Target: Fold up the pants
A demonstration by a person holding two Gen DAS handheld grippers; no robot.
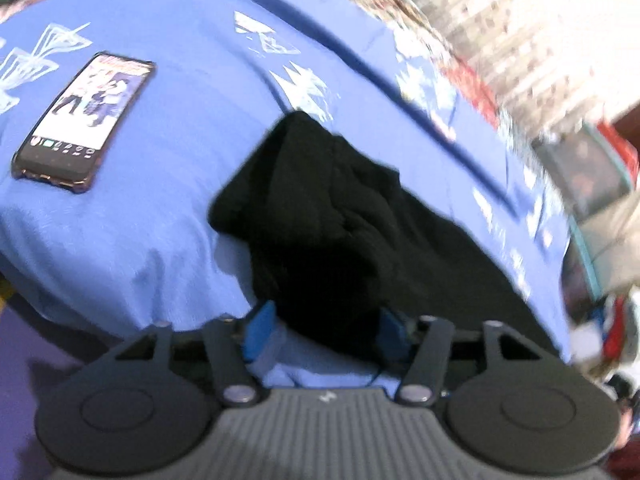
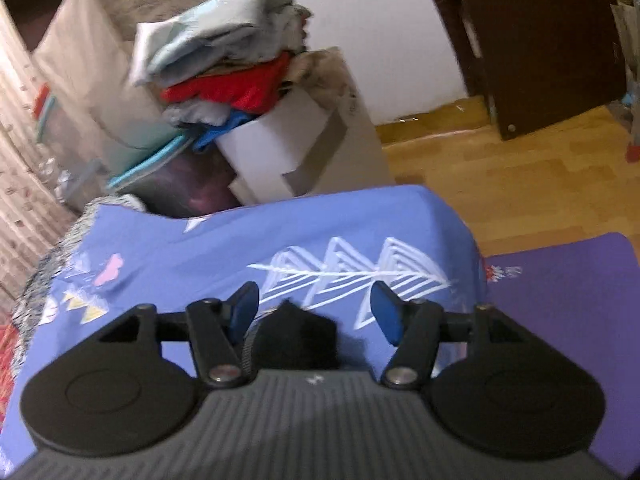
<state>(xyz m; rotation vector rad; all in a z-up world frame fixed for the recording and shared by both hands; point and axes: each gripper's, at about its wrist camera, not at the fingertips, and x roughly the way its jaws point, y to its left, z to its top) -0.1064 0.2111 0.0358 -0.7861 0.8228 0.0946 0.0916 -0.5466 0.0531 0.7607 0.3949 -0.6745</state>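
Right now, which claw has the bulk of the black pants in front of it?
The left claw: the black pants fill its view; the right claw shows only a scrap.

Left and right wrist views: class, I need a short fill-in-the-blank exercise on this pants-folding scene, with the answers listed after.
1. The pants lying on the bedsheet are ____ in colour.
2. In the left wrist view, a ____ with a lit screen lies on the sheet, apart from the pants.
3. The jaws of the right gripper stand ____.
4. Beside the bed, the floor mat is ____.

Missing words: black; phone; open; purple
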